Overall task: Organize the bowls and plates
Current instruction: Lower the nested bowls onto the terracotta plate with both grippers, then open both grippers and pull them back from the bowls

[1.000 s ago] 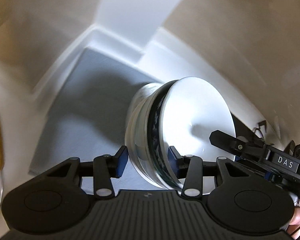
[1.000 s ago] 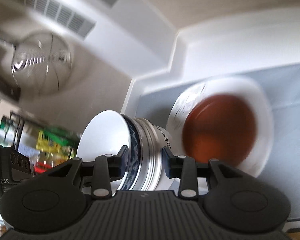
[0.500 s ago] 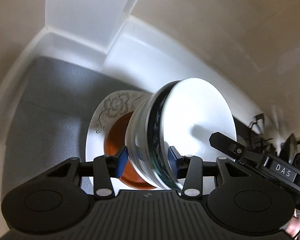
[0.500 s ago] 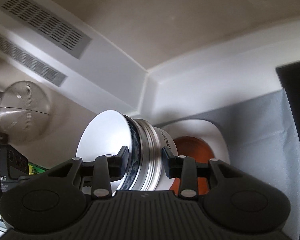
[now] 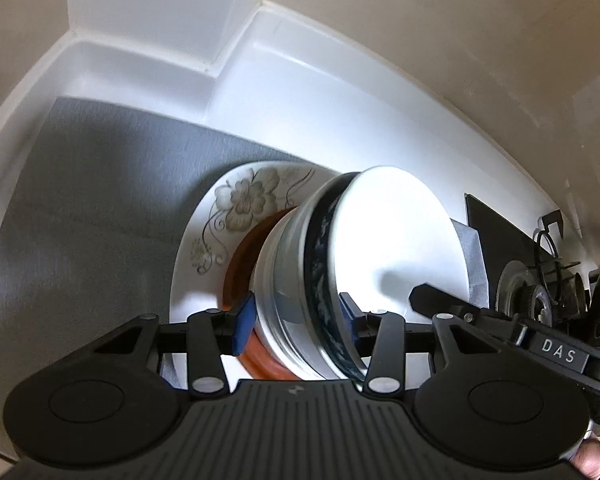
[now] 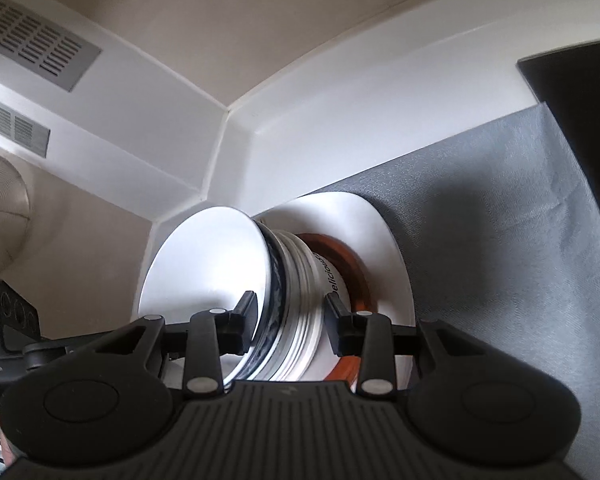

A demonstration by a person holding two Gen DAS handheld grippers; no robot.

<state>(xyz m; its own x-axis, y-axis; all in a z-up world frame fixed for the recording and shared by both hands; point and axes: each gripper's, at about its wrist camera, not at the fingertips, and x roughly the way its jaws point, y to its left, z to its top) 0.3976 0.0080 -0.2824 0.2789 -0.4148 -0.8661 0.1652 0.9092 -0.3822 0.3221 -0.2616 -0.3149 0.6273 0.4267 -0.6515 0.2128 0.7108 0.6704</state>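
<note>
Both tools are matte black plastic. The left gripper (image 5: 296,326) has a ribbed body, 2 round discs at its sides, silver rivets on its linkage arms and blue pads (image 5: 245,322). The right gripper (image 6: 290,326) is built the same, with black fingertips (image 6: 247,307); its casing reads "DAS".

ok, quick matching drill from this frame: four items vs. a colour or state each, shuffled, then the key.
Items:
1. stack of bowls
2. floral plate
3. mat
4. saucer

States:
A. grey, spread over the white surface
B. reddish-brown, lying on the floral plate
C. clamped at its rims by the left gripper and the right gripper
D. white with a flower motif, resting on the mat

Pairs: 1-C, 2-D, 3-A, 4-B
</note>
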